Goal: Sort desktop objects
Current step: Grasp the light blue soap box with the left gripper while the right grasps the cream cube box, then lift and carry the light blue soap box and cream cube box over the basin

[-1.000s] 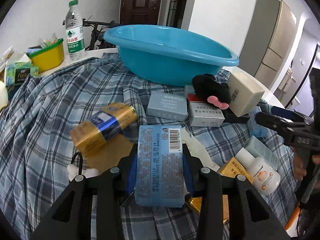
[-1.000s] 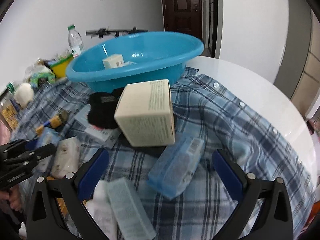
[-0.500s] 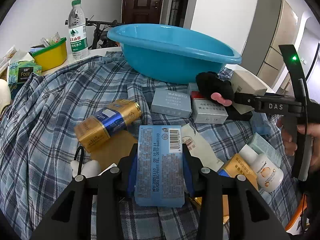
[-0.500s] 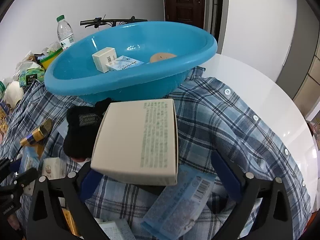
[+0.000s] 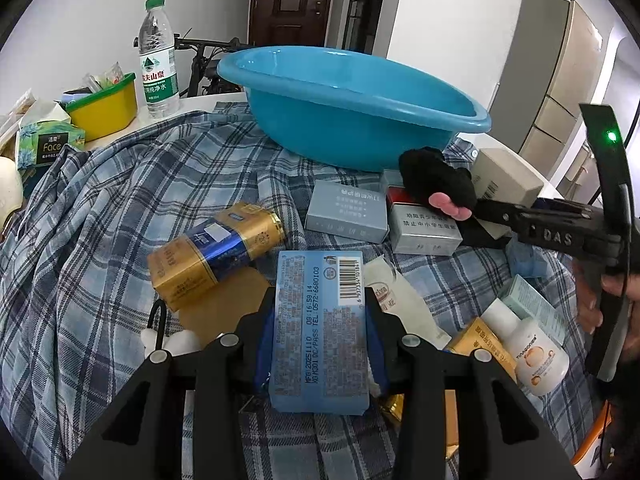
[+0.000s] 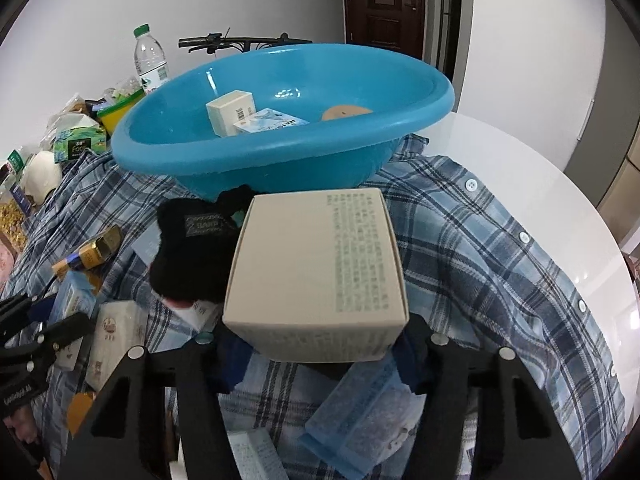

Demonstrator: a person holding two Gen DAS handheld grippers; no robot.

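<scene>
The right gripper, wide a second ago, is closing its jaws around the beige box beside the blue basin, readying a lift, while the left gripper is clamping the blue packet

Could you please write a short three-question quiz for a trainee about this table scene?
1. True or false: the blue basin is empty.
2. What does the left gripper hold? A) water bottle B) light blue packet C) gold can
3. What lies between the closing jaws of the right gripper?

Key:
1. False; a small white box, a light blue carton and a tan disc lie inside.
2. B
3. The beige box.
</scene>
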